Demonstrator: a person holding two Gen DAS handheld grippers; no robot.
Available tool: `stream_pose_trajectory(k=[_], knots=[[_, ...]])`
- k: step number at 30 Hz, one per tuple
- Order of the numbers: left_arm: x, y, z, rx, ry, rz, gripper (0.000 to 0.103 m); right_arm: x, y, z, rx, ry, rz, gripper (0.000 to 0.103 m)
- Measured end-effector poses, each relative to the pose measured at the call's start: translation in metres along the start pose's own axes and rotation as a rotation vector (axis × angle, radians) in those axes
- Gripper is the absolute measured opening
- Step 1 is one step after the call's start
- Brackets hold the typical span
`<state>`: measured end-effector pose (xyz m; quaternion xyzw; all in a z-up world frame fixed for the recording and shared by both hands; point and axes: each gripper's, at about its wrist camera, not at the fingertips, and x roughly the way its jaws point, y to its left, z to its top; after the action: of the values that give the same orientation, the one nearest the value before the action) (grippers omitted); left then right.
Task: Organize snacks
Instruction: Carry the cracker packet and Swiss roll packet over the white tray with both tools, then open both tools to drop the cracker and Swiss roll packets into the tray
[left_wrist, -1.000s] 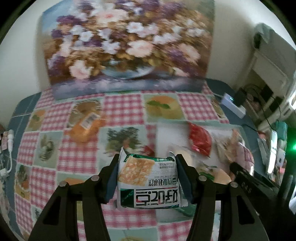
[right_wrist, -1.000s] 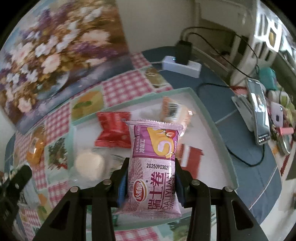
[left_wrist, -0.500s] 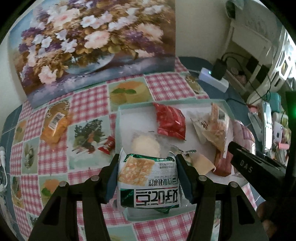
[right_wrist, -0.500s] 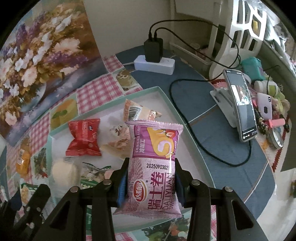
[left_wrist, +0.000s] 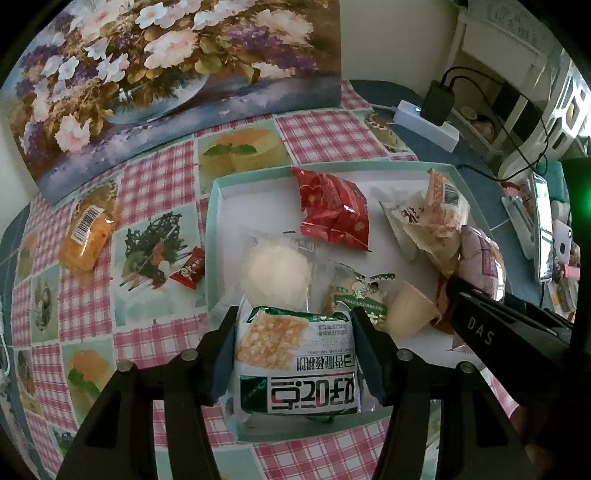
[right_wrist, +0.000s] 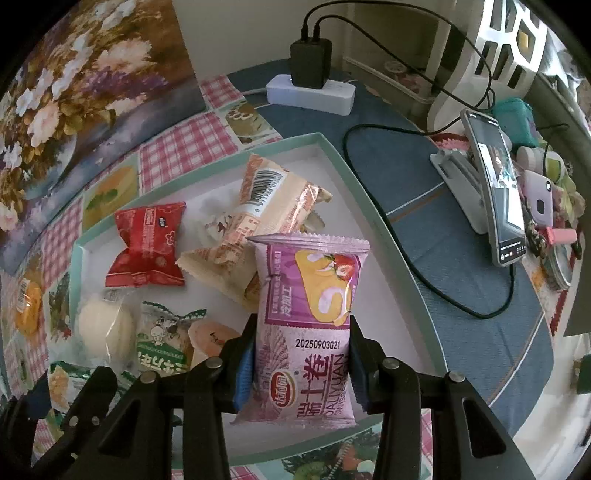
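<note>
Left tool (left_wrist: 295, 354) grips the green cracker pack (left_wrist: 297, 363) over the tray's (left_wrist: 212, 236) near edge. Right tool (right_wrist: 301, 360) clamps the purple roll pack (right_wrist: 310, 325) above the tray's right side, red packet (right_wrist: 146, 245) and bun (right_wrist: 103, 326) lying inside.

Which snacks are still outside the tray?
Two: the orange packet with the barcode label and the small red candy, both on the checked tablecloth left of the tray.

Both hand-held grippers are matte black with blue finger pads (left_wrist: 221, 363). Silver screws (right_wrist: 214, 363) dot their linkages. One finger bears white "DAS" lettering (left_wrist: 480, 331).
</note>
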<state>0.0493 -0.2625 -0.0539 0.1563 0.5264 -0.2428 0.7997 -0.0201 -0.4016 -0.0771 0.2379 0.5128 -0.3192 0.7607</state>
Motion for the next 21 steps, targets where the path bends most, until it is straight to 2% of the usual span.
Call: stream_pose_trajectory(k=[5, 9, 16, 20, 21], knots=[[0.000, 0.000, 0.001, -0.014, 0.001, -0.019, 0.061, 0.000, 0.000, 0.002, 0.005, 0.011, 0.010, 0.047], [-0.001, 0.001, 0.002, -0.028, -0.001, -0.037, 0.061, -0.003, 0.000, 0.004, 0.003, 0.007, 0.010, 0.051], [-0.002, 0.007, 0.004, -0.052, -0.002, -0.026, 0.063, -0.010, 0.001, 0.003, 0.009, -0.005, 0.021, 0.067], [-0.006, 0.014, 0.005, -0.076, -0.022, -0.014, 0.075, -0.012, 0.001, 0.003, 0.006, -0.012, 0.035, 0.076], [-0.007, 0.015, 0.006, -0.079, -0.026, -0.017, 0.075, -0.012, 0.002, 0.002, 0.007, -0.014, 0.040, 0.077]])
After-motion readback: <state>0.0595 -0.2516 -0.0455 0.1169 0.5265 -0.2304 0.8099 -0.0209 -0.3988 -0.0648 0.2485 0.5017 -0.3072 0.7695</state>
